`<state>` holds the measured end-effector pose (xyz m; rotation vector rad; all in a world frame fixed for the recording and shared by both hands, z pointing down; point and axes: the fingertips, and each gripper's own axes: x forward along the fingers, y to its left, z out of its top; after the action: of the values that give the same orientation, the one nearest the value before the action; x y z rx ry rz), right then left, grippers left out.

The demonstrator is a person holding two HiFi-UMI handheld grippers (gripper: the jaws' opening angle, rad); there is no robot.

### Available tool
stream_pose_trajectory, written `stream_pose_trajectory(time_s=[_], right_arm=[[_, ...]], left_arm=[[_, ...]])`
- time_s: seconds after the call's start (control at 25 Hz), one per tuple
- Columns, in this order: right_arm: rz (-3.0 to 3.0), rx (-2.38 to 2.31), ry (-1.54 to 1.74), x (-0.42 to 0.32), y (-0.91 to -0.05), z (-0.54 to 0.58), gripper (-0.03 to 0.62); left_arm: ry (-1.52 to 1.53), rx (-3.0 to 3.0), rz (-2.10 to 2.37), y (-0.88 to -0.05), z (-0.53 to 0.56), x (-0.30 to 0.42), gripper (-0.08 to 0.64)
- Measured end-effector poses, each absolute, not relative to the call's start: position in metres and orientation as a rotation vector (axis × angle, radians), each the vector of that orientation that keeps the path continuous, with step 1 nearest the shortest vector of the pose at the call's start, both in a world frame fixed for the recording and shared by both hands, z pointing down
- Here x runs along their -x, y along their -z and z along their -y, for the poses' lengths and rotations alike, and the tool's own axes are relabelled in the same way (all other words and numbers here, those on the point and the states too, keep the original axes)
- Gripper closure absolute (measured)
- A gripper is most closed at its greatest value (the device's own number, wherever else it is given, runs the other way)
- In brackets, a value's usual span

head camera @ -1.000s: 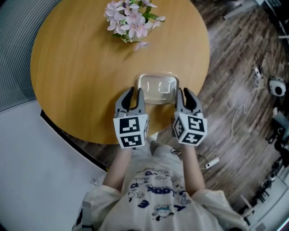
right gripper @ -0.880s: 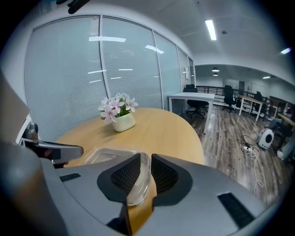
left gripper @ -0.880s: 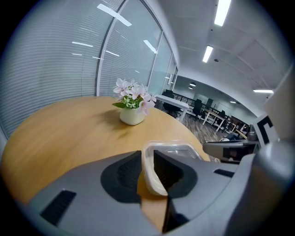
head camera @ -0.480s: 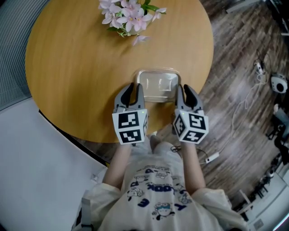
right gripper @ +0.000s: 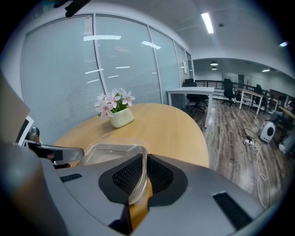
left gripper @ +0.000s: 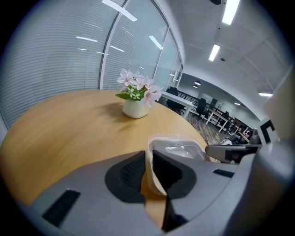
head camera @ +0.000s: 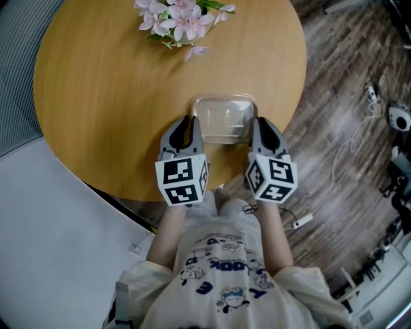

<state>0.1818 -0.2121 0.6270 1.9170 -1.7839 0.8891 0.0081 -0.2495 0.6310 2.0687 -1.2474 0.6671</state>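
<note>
- The clear plastic container (head camera: 223, 119) is between the two grippers, at the near edge of the round wooden surface (head camera: 109, 96).
- The left hand-held gripper (head camera: 187, 126) pinches its left rim and the right hand-held gripper (head camera: 259, 126) its right rim, jaws narrow. Two grips probably keep the thin tray level.
- A pot of pink flowers (head camera: 176, 14) stands far beyond both.
</note>
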Motion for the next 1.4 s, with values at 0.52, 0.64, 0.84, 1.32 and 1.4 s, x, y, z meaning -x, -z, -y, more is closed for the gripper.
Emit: stream_pose_trajectory(time_s=[0.52,0.64,0.84,1.32,1.4], right_arm=[[1.83,-1.921,-0.916,-0.182,-0.627,0.214,0.572],[1.838,-1.916,-0.918,-0.181,-0.626,0.215,0.572],[1.857,-1.929,-0.901,-0.179,-0.614,0.214,0.574],[1.933,-1.983,-0.805,-0.181,-0.562,0.219,0.574],[1.954,-1.989,-0.783,-0.181,-0.551,0.22,0.574]], left_arm=[[-0.637,-2.056,1.243,-0.63,0.247,-0.01,0.537],[-0.622,-2.063,1.245,-0.627,0.247,-0.008,0.54],[-0.607,-2.086,1.265,-0.615,0.249,-0.007,0.541],[-0.535,-2.167,1.313,-0.566,0.255,-0.009,0.541],[-0.517,-2.18,1.325,-0.554,0.255,-0.009,0.541]])
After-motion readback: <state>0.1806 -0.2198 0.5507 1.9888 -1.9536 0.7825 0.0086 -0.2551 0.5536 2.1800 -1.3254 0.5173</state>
